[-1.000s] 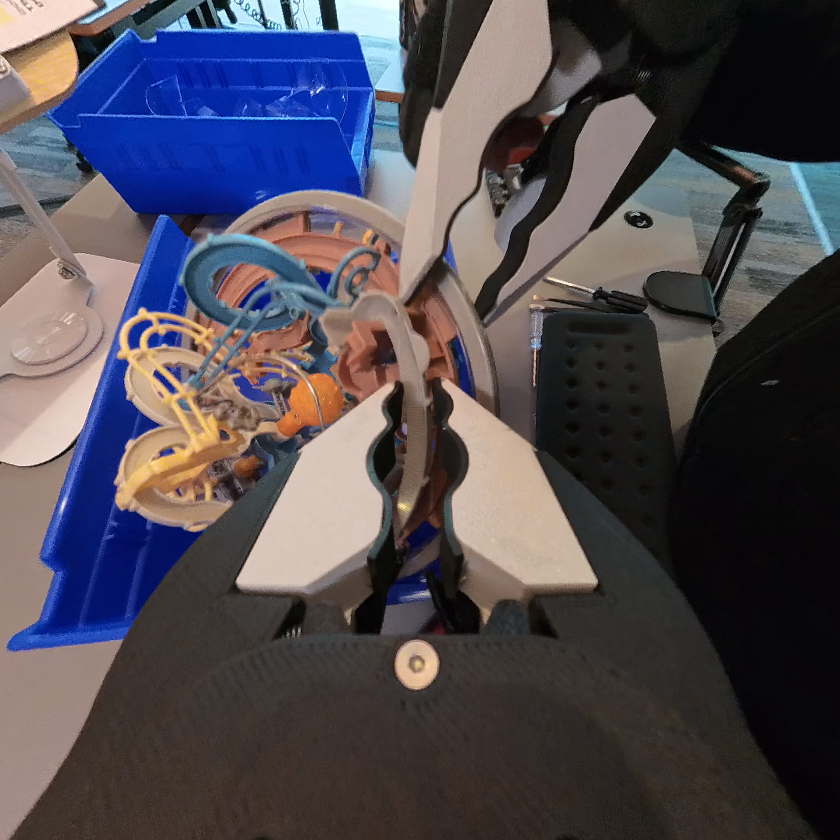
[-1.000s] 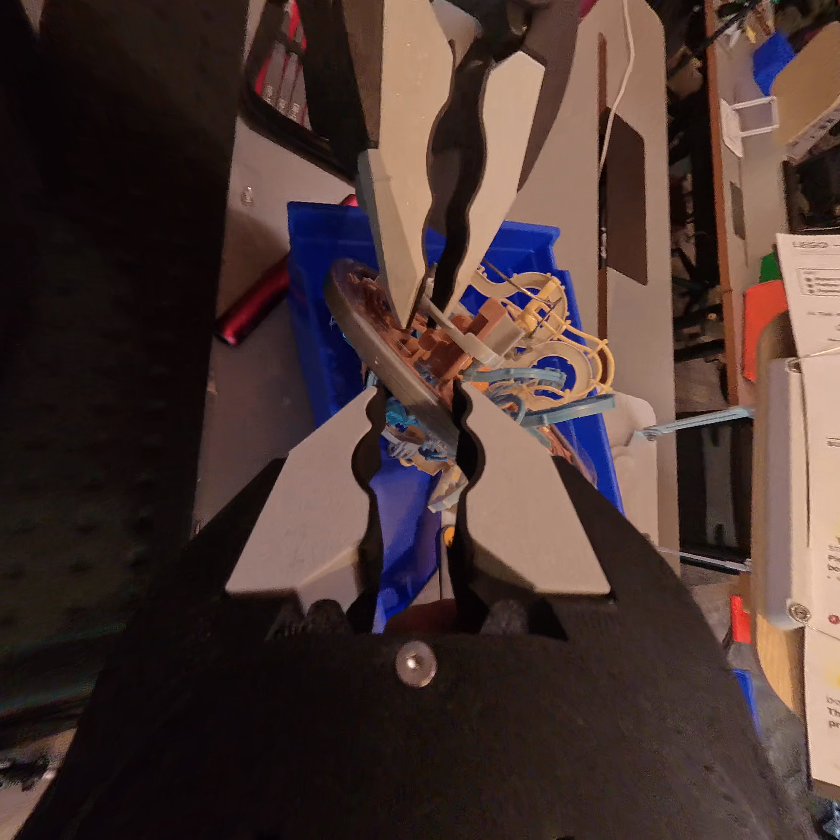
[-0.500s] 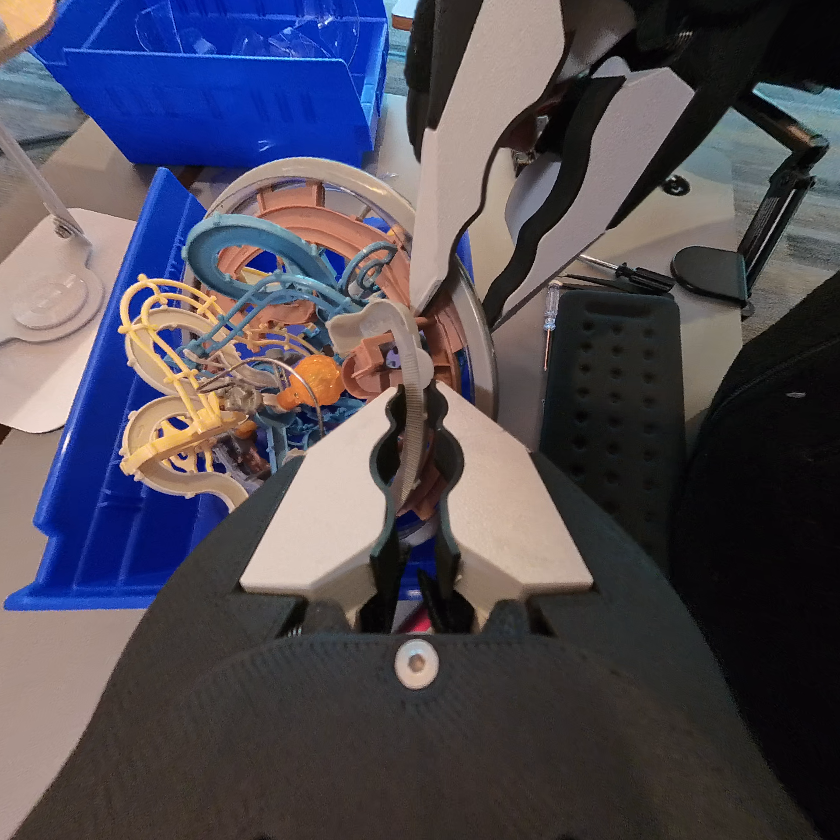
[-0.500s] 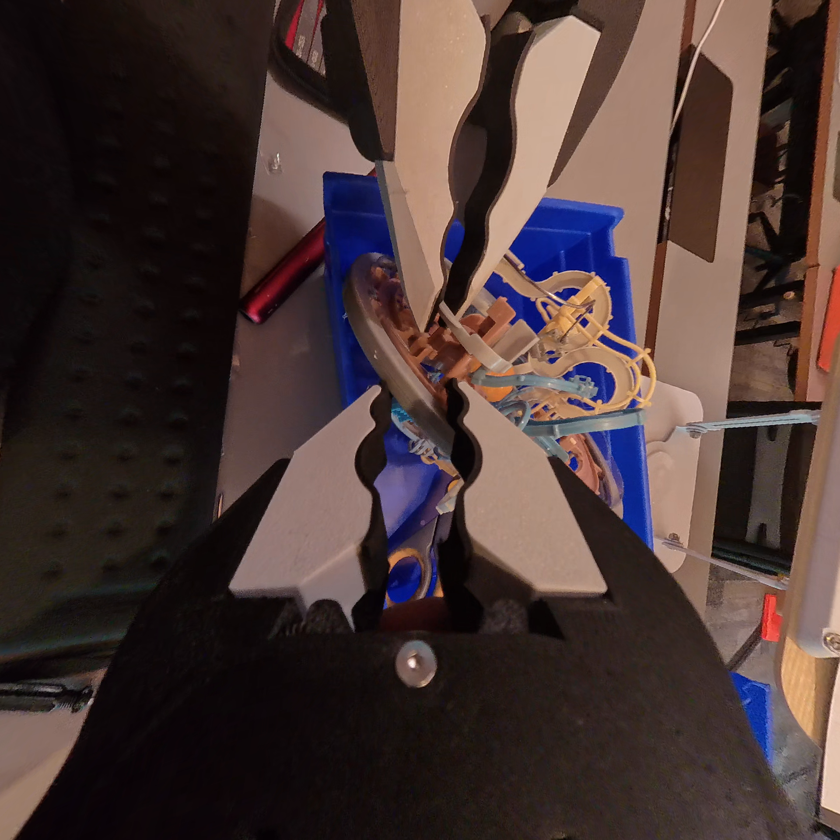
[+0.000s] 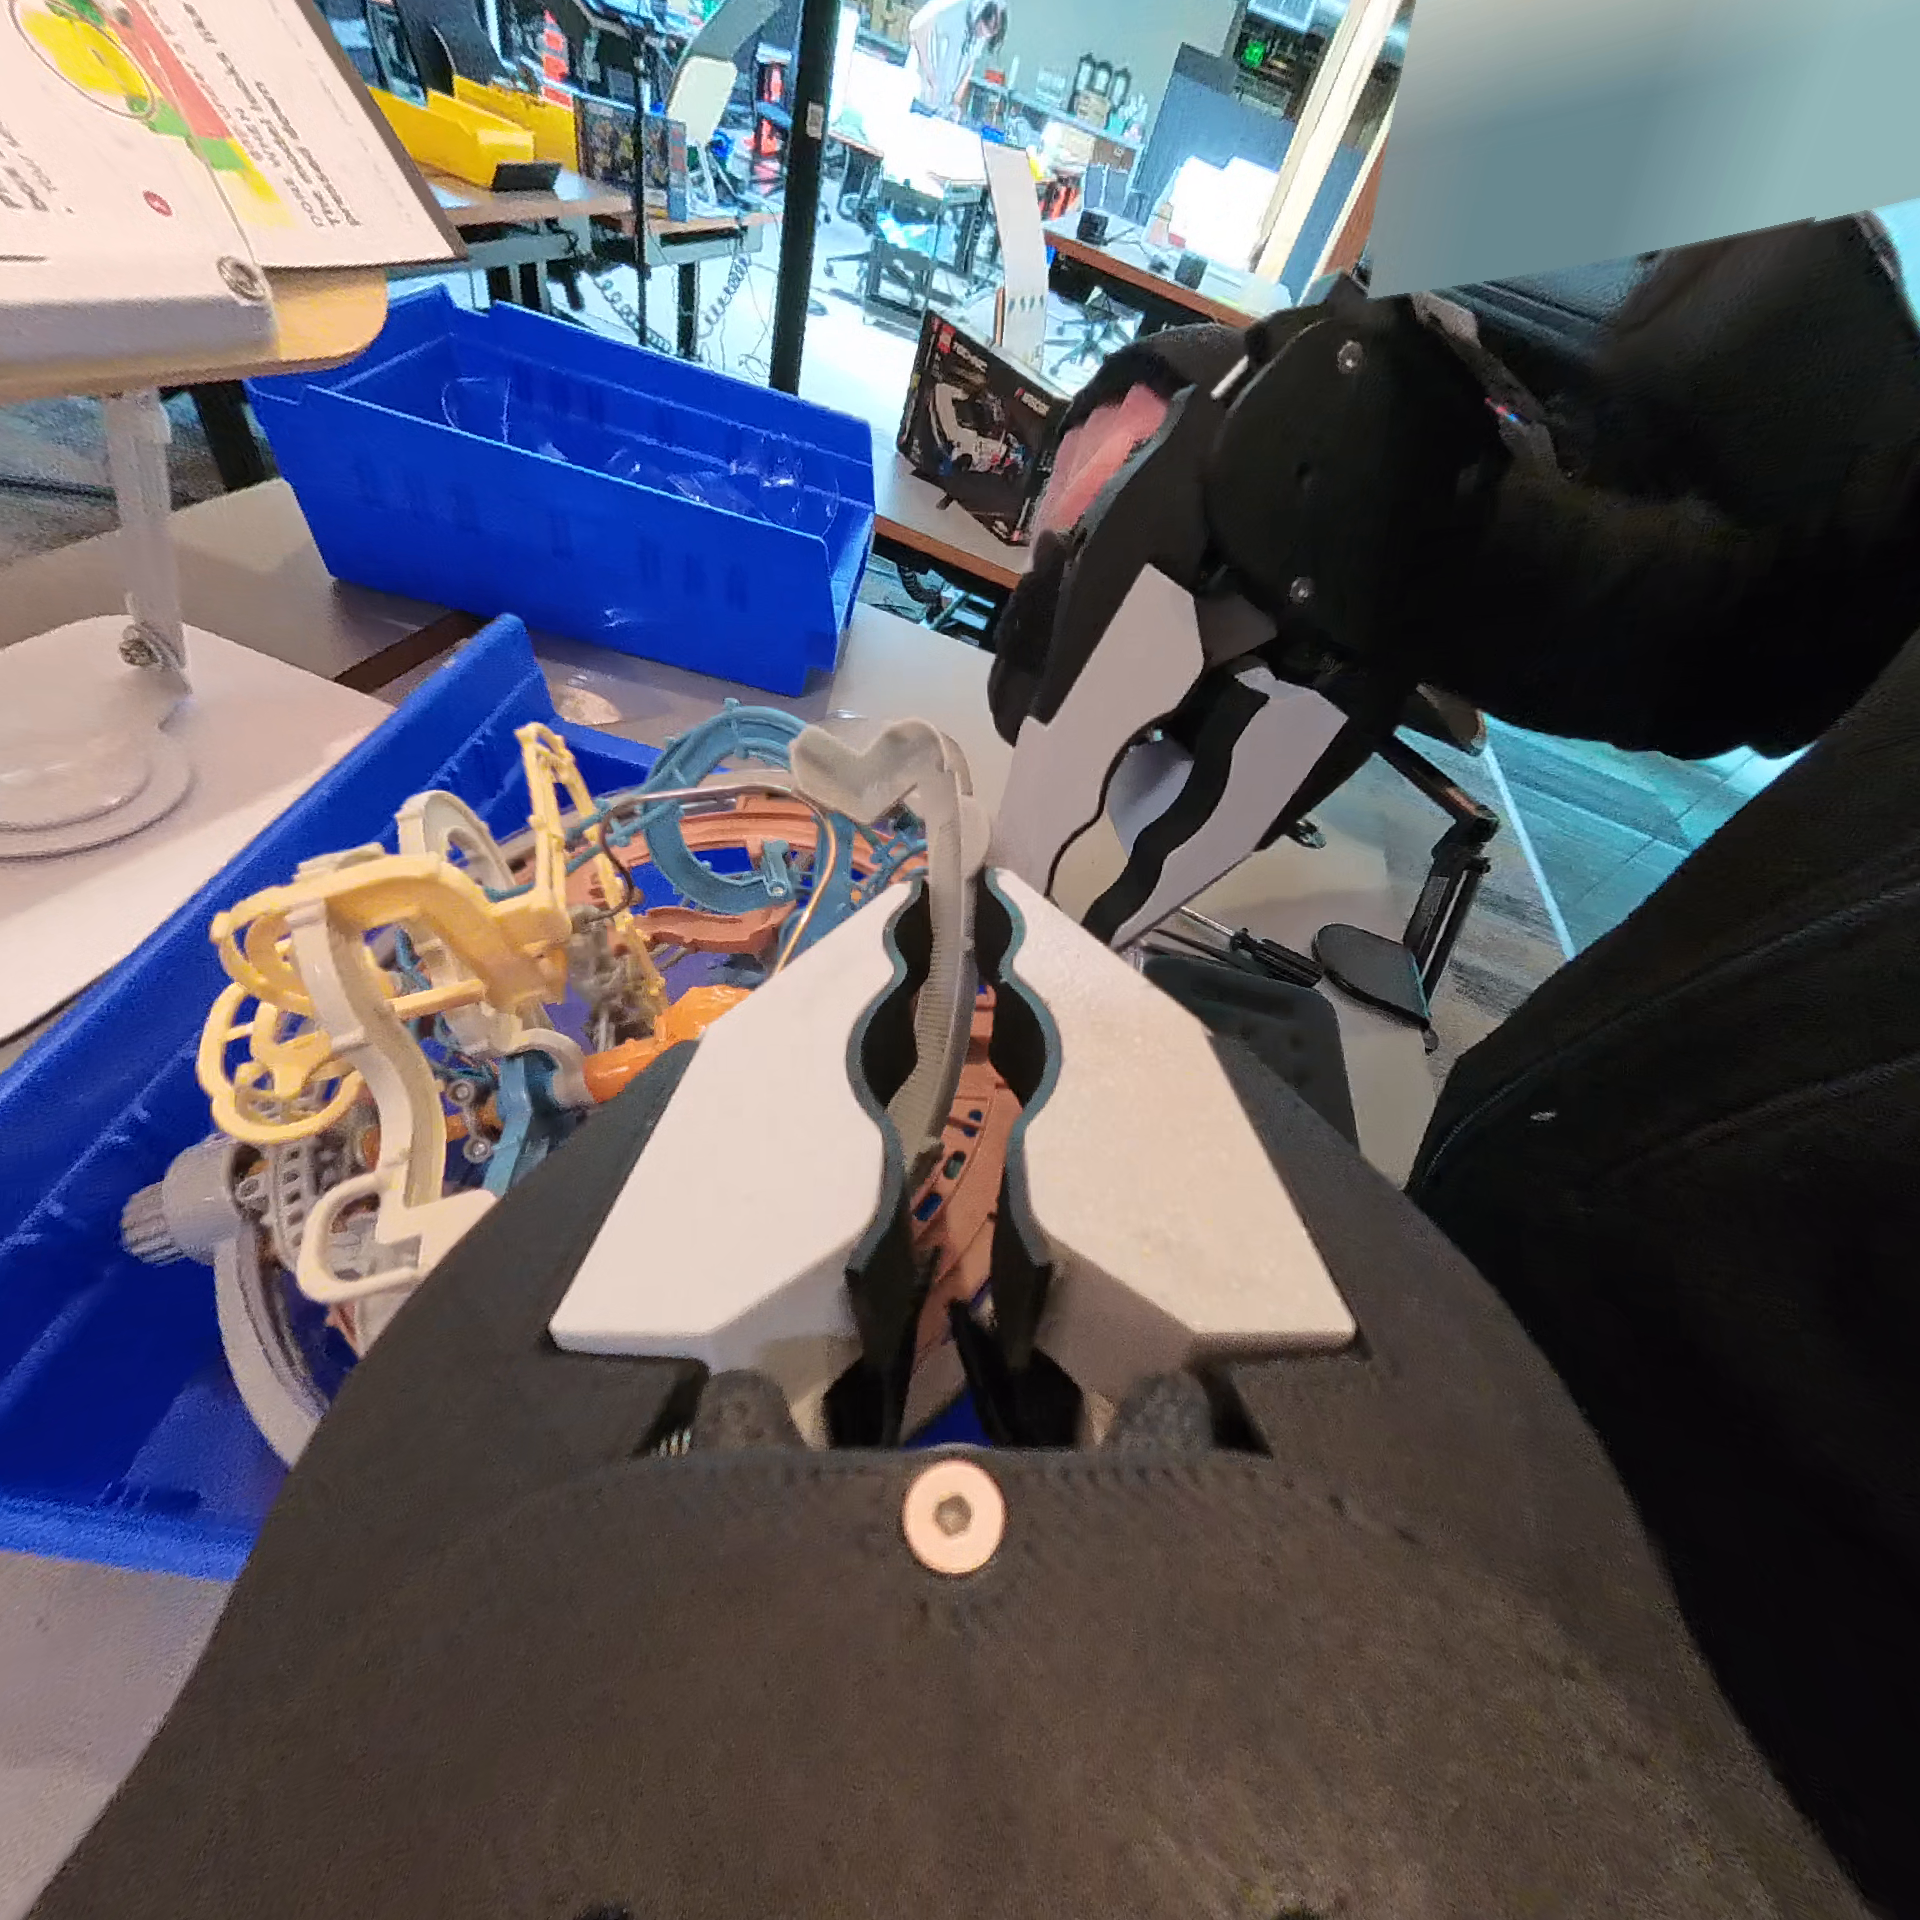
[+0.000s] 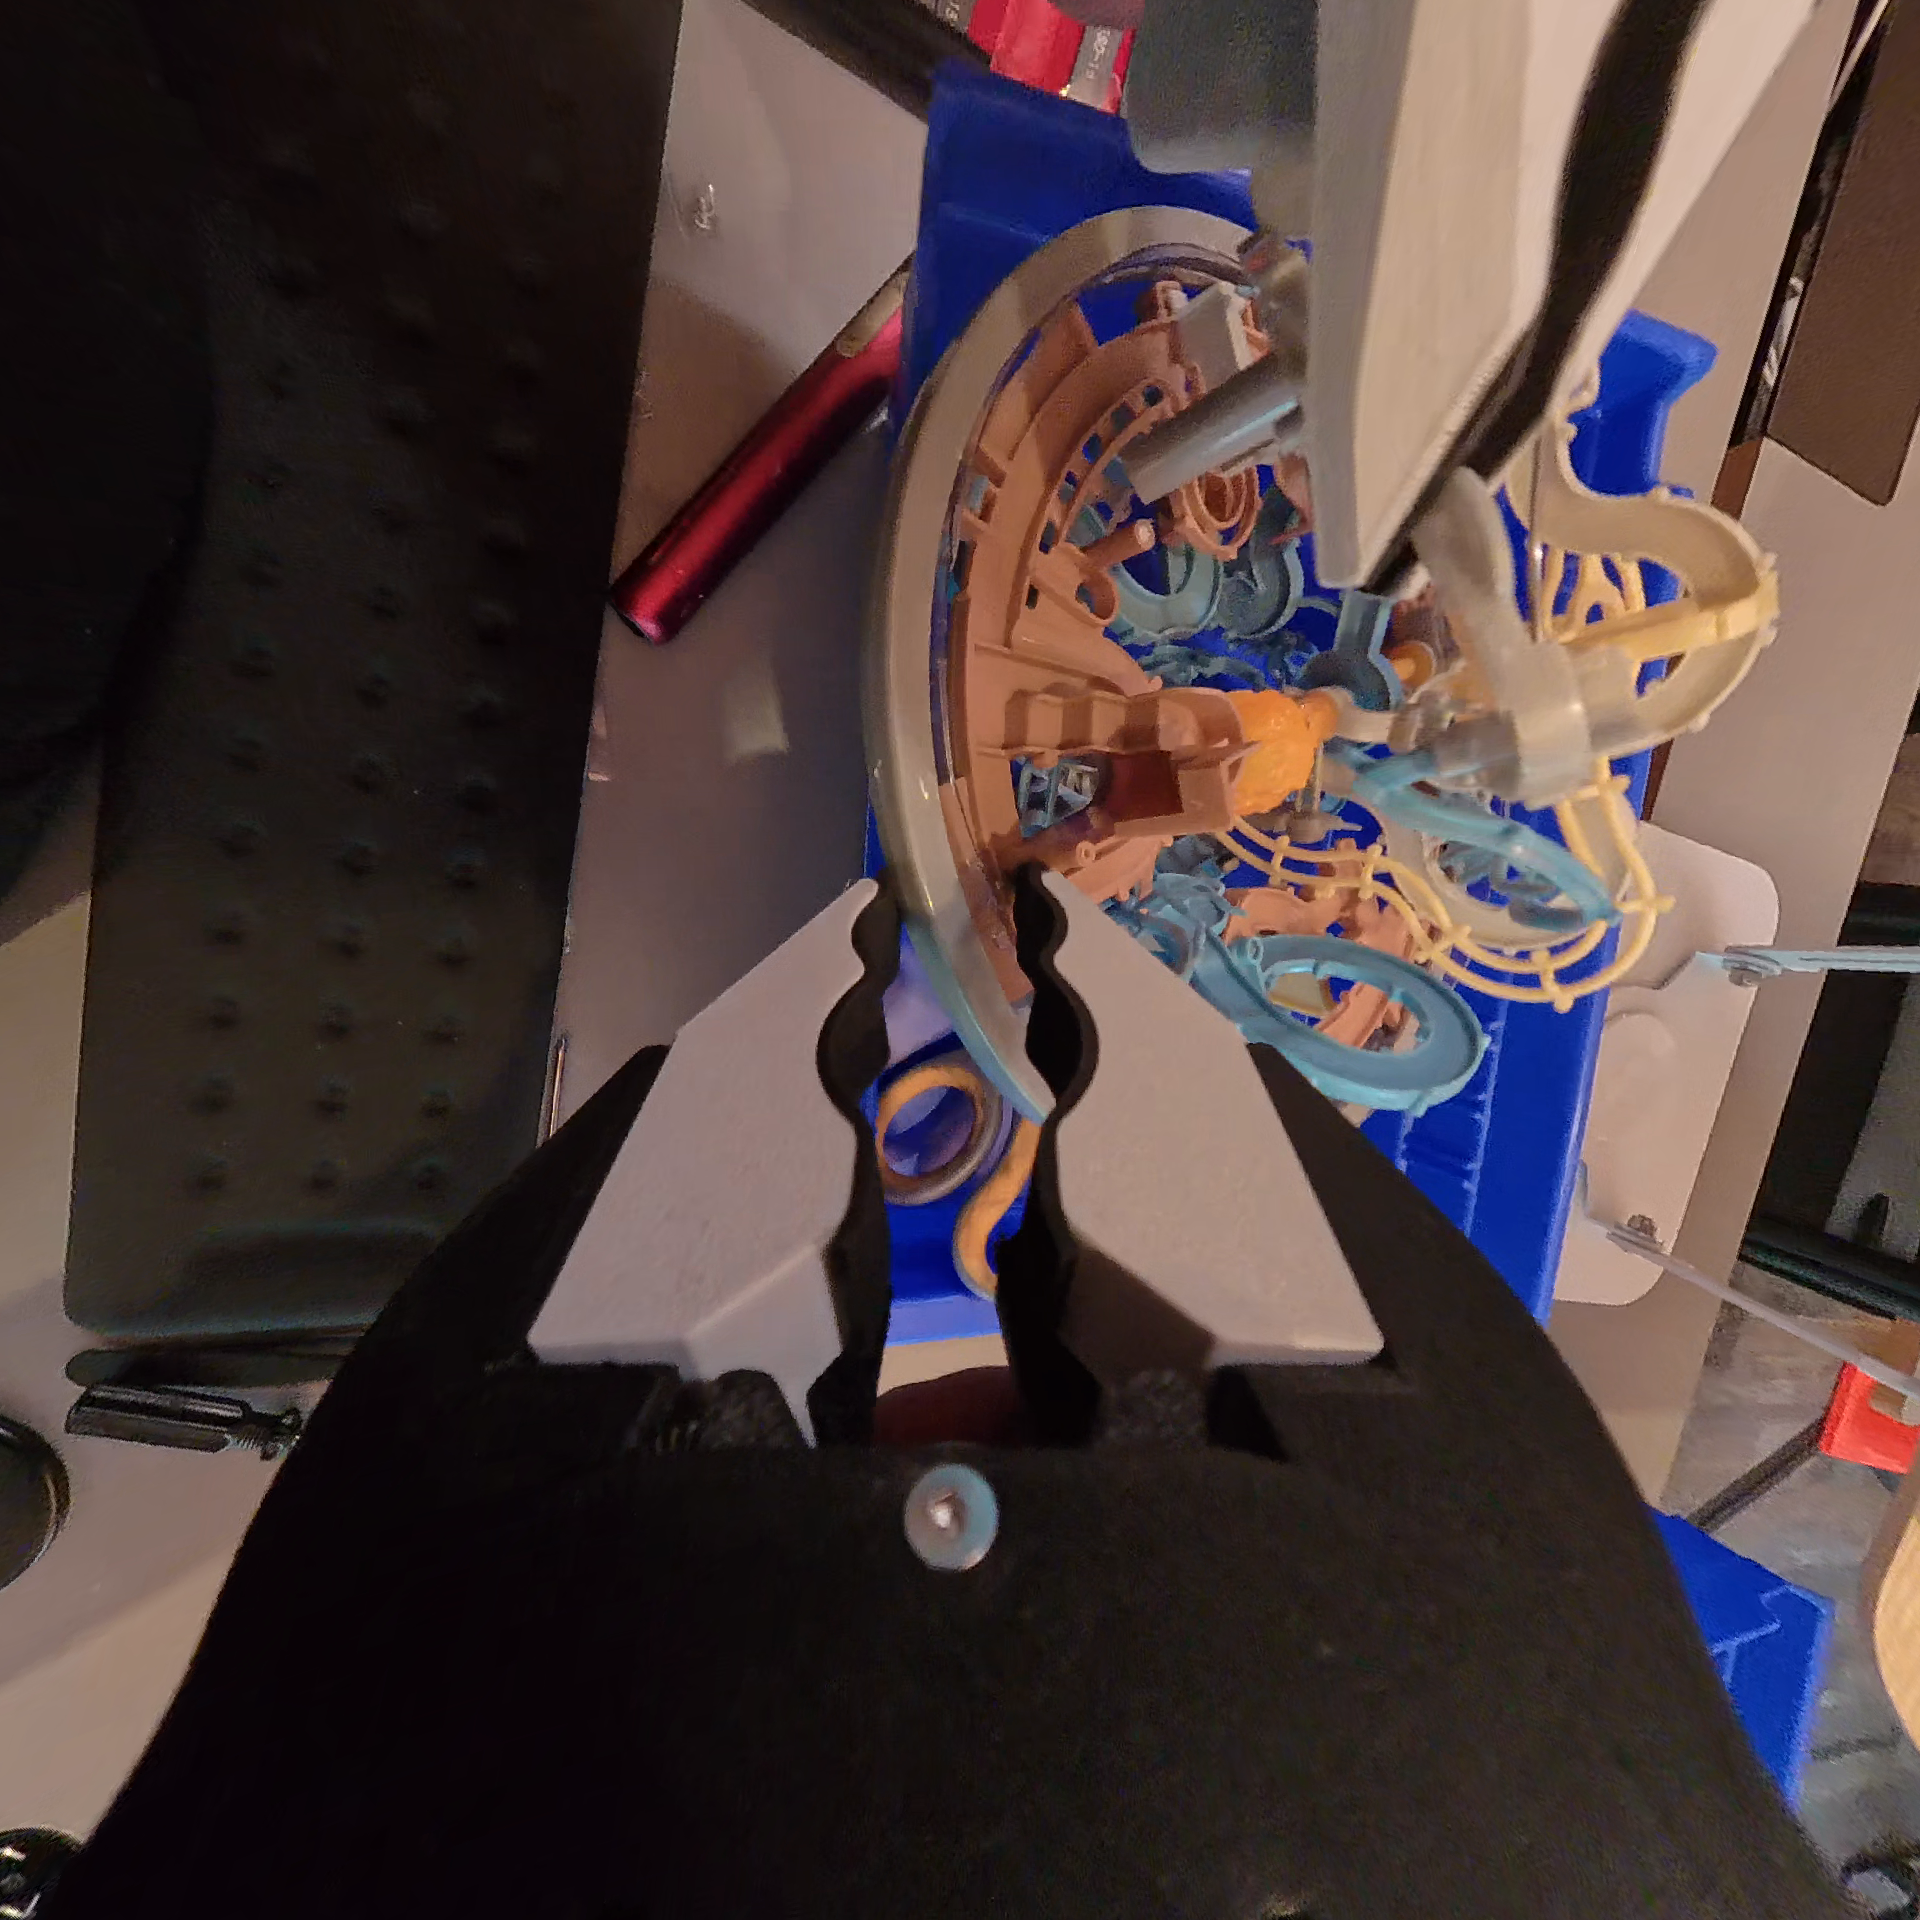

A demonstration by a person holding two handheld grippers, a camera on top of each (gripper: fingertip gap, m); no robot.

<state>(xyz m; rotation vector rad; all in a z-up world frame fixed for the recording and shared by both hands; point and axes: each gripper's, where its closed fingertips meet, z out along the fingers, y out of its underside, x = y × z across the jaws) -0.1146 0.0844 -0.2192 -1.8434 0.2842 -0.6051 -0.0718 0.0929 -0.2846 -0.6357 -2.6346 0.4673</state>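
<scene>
Holding, left wrist view: left gripper [image 5: 951, 883] is clenching a grey strip [image 5: 940, 935] that is sticking up from the maze toy [image 5: 436, 997]; the strip is running down between both pads.
Toy's place: it is hanging partly over the blue bin [image 5: 104, 1195], its yellow tracks [image 5: 343, 935] pointing left; whether it is touching the bin floor cannot be told.
Right gripper [image 5: 1081, 904]: it is coming in just behind the strip, tips down at the toy's far edge.
Around: a second bin [image 5: 582, 540] is sitting behind, a white stand base [image 5: 73, 727] to the left.
Holding, right wrist view: right gripper [image 6: 956, 883] is pinching the toy's grey ring [image 6: 904, 727] at its lower rim, jaws closed onto the thin edge.
Left gripper [image 6: 1392, 551]: it is looming close at the top, gripping among the grey parts.
Beside: a black pad [image 6: 312, 727], a red tube [image 6: 769, 468] and a screwdriver [image 6: 177, 1413] are lying on the table left of the bin.
Risk: the ring is being held only by a narrow edge, so it is likely to slip if the two grippers are pulling unevenly; the thin strip and the fine tracks could be bending or snapping under twist.
Change: both grips are staying as they were, but the toy is now turned, showing the right camera its tan face where it was showing nearly the ring's edge; the left camera is now looking lower, across the tracks towards the room.
</scene>
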